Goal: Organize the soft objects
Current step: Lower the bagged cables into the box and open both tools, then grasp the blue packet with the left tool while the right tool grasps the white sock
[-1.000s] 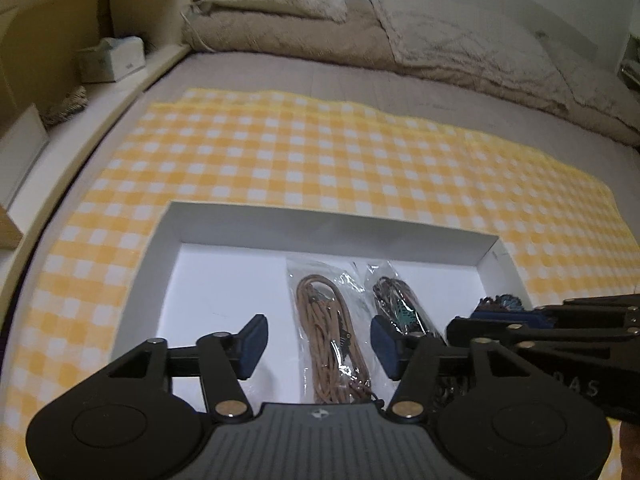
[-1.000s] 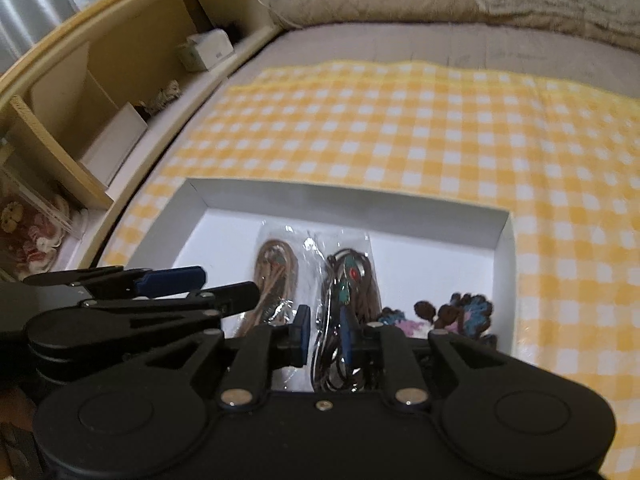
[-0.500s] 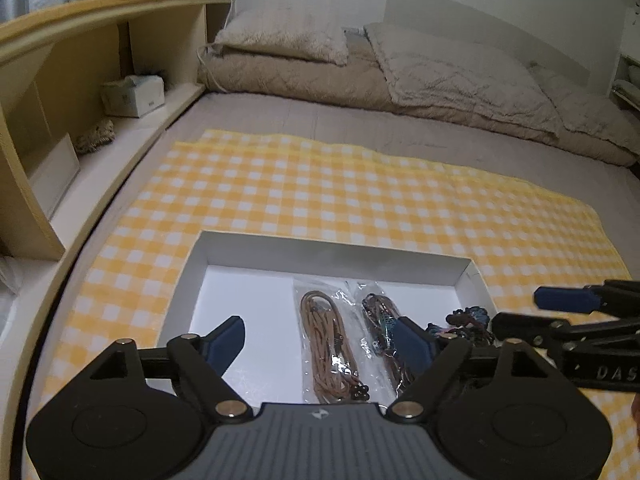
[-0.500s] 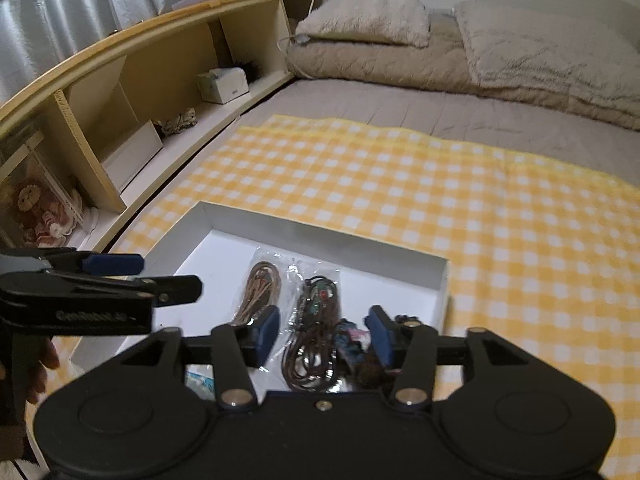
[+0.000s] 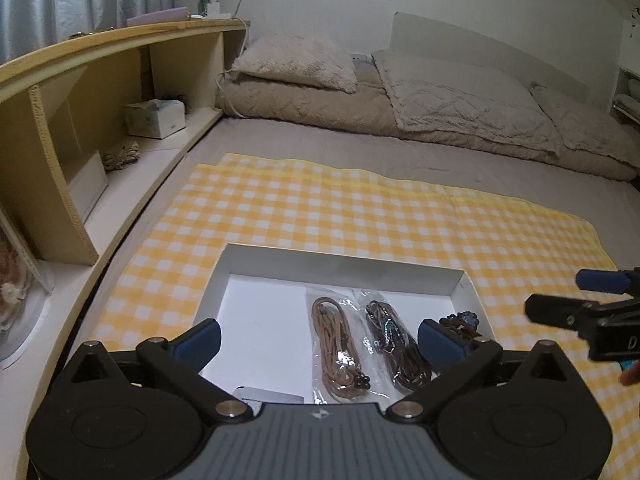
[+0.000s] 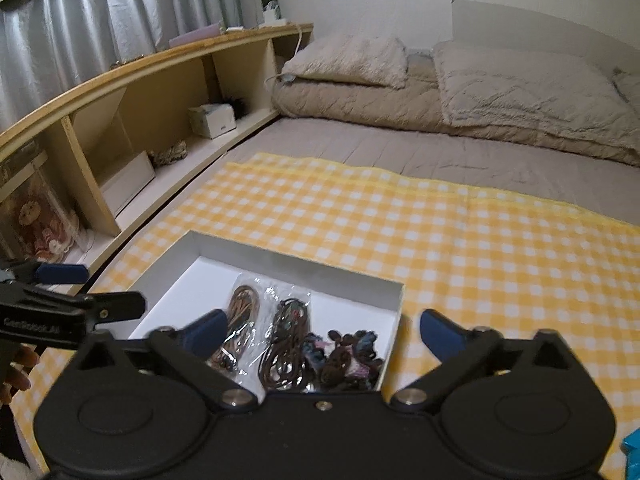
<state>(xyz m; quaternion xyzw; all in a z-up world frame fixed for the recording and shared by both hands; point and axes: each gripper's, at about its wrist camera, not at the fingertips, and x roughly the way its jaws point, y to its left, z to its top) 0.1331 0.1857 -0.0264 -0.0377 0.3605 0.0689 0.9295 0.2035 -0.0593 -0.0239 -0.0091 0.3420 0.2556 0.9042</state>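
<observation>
The left gripper (image 5: 318, 338) hung above the near end of a white box (image 5: 340, 266), its jaws opening wide with nothing pressed between the blue pads; only the box floor and the bags showed in the gap. The right gripper (image 6: 320, 330) did the same over the box's right end, jaws spreading, gripping nothing.

The box sat on a yellow checked cloth (image 5: 360, 208) spread over a bed. Inside lay a clear bag of tan cord (image 5: 336, 344), beside it a bag of dark cord (image 5: 394, 340), and at the right end a loose dark bundle (image 6: 344, 354) whose makeup was hard to tell.

The box's near wall was hidden behind both gripper bodies. A grey flat thing (image 5: 266, 394) at the near edge was mostly covered. A fingertip (image 5: 631, 376) was cut off at the frame's right side.
</observation>
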